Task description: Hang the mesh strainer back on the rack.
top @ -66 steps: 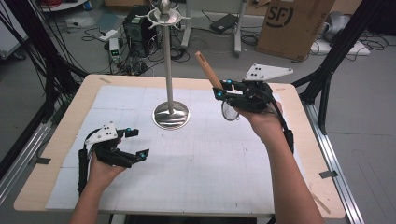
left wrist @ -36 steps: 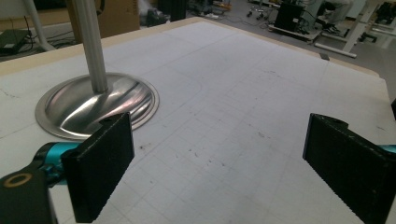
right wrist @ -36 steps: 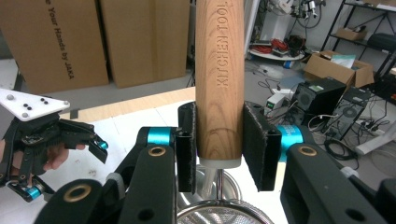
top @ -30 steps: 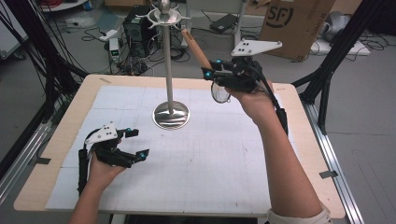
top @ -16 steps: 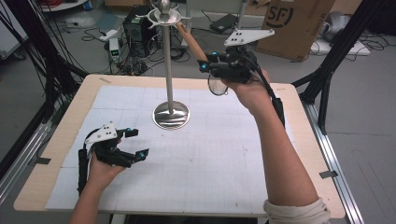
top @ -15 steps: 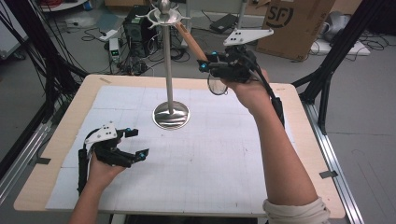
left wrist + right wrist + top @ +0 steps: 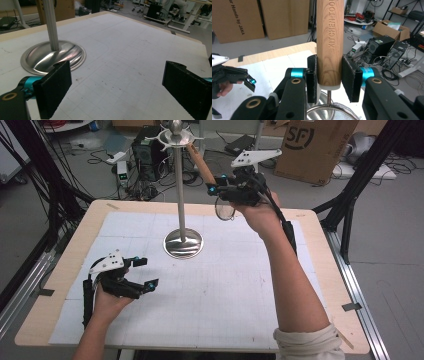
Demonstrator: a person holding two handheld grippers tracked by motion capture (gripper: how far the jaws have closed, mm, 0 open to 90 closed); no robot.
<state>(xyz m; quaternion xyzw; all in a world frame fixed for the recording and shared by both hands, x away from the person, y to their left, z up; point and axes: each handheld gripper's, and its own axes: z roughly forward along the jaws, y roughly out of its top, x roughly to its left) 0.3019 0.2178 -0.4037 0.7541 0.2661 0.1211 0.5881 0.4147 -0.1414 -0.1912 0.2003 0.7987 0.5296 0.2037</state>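
The right gripper (image 7: 216, 189) is clamping its two black pads hard on the wooden handle (image 7: 330, 42) of a small strainer (image 7: 225, 210), and the handle is standing straight up between the jaws in the right gripper view, lettering running along the wood. Just below the pads, the white collar and thin wire stem are leading down into the mesh bowl (image 7: 332, 113), which is hanging under the gripper. In the high view the hand is holding the tool up in the air over the far side of the table (image 7: 325, 265), the handle slanting up and away so its tip is sitting close beside the top hooks of the metal stand (image 7: 180, 190); whether it is touching them, I cannot tell.

Over at the near left, the left gripper (image 7: 145, 272) is resting low above the white gridded mat (image 7: 225, 290), its jaws spread wide apart with nothing between them. In the left gripper view they are framing bare mat, with the stand's shiny round base (image 7: 53, 56) sitting just ahead of the left-hand pad.
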